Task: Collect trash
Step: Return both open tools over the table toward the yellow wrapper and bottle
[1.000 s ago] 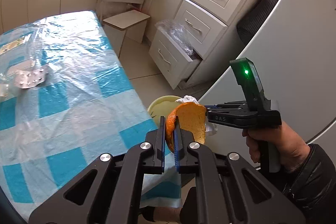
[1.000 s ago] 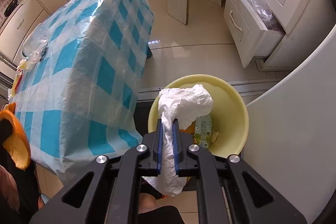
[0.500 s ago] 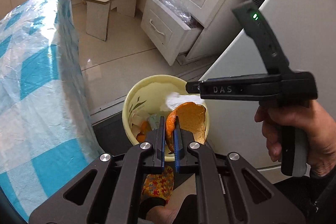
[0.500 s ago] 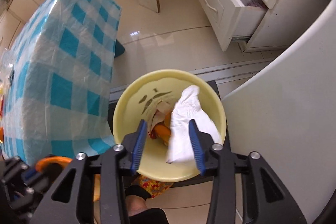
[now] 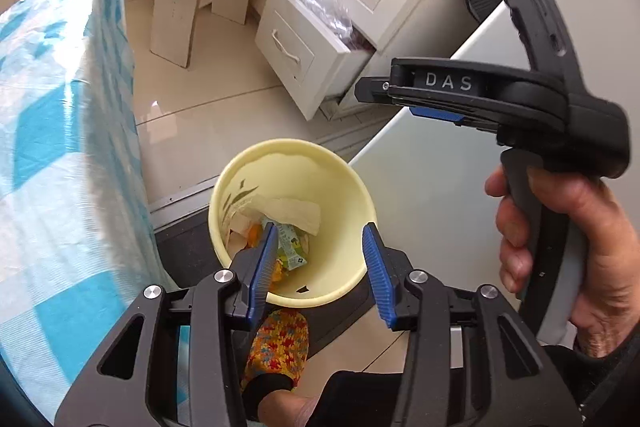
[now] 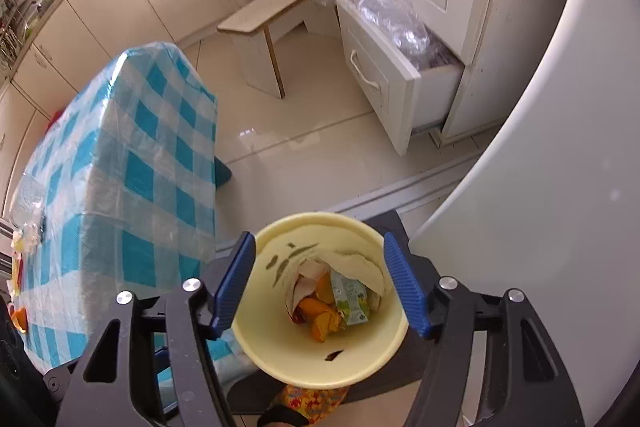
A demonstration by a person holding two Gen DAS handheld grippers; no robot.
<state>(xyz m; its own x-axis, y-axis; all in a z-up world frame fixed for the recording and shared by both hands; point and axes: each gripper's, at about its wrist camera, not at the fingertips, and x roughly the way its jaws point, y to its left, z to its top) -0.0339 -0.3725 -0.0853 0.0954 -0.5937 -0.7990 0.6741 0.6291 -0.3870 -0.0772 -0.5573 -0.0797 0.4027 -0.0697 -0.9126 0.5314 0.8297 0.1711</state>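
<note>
A pale yellow bin stands on the floor between the table and a white appliance; it also shows in the right wrist view. Inside lie a white tissue, orange peel and a green-and-white wrapper. My left gripper is open and empty right above the bin. My right gripper is open and empty, also above the bin; its body shows higher up in the left wrist view.
The table with a blue-checked cloth under clear plastic stands left of the bin, with litter at its far left edge. A white appliance is at right. An open drawer with plastic bags and a low stool stand beyond.
My left gripper opened and the orange peel dropped into the bin. My right gripper, which had let the tissue go, rose away from the bin.
</note>
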